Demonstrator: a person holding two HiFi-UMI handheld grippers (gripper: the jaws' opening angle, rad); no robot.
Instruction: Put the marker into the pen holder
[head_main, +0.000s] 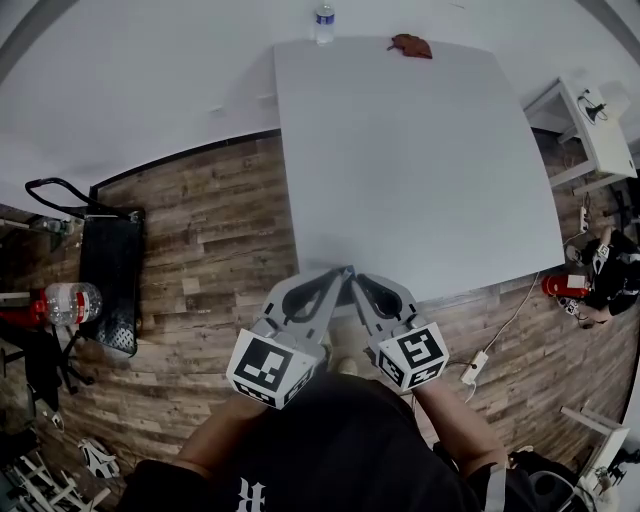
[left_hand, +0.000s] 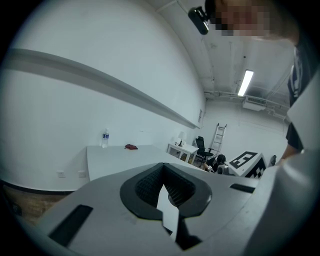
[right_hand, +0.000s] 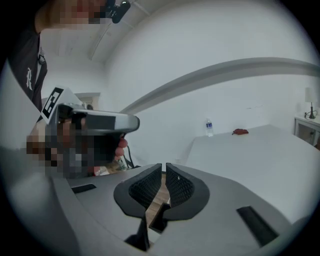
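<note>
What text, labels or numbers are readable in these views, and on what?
"R": one white letter, or so it looks, on the person's black shirt; it also shows in the right gripper view.
Left cube and right cube: black-and-white square patterns only, no words.
Water bottle label: too small to read.
Nothing else is readable.

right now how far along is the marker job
Done: nothing visible. No marker or pen holder shows; the white table carries only a water bottle and a reddish-brown object at its far edge. In hand: nothing; left gripper and right gripper are empty at the near edge. Left: the whole job.
</note>
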